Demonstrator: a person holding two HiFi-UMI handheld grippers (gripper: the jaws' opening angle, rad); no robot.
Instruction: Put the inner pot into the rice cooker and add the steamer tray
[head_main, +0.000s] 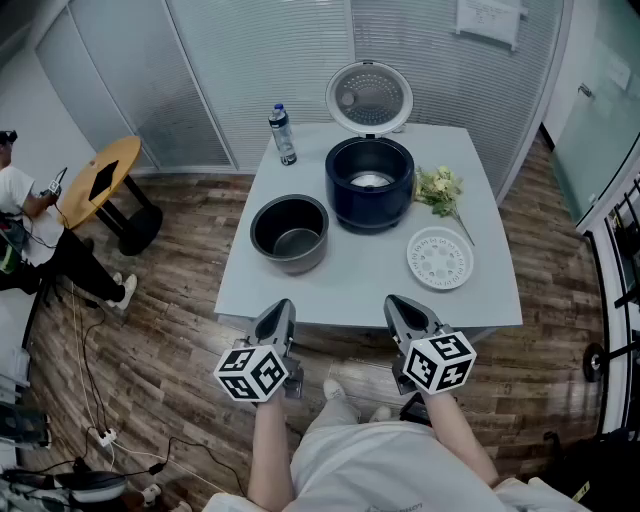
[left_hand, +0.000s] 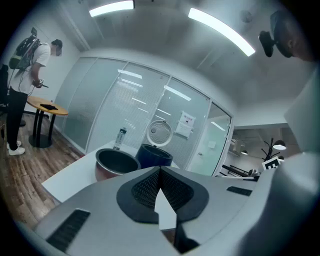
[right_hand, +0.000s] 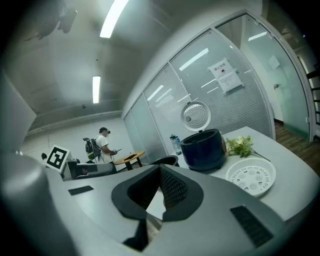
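Glass partition walls with slatted blinds (head_main: 250, 60) enclose an office room with a wood-plank floor (head_main: 170, 330). A pale square table (head_main: 300, 295) stands in front of you.

You hold both grippers side by side at the table's near edge, pointing across it and tipped slightly downward. Your left gripper (head_main: 282, 308) has its jaws pressed fully together, with nothing between them. Your right gripper (head_main: 395, 303) is closed just as tightly and is also empty. Each carries a cube with black-and-white square markers at its rear end, the left cube (head_main: 252, 372) and the right cube (head_main: 440, 362).

The inner pot (head_main: 289, 232), dark and empty, sits upright on the table straight ahead of your left gripper, a little beyond its tips and not touching it. The rice cooker (head_main: 369, 185), dark blue, stands farther off, beyond the pot and to its right, roughly ahead of your right gripper. Its round lid (head_main: 369, 97) is swung up and open behind it.

The steamer tray (head_main: 439, 258), white, round and perforated, lies flat ahead of your right gripper and slightly to its right, apart from the cooker. A small bunch of pale flowers (head_main: 440, 189) lies just beyond the tray, beside the cooker. A water bottle (head_main: 283, 134) stands upright far ahead of your left gripper, past the pot.

Well off to the left of your left gripper, away from the table, a person in a white top (head_main: 30, 230) is beside a small round wooden table (head_main: 100, 180).
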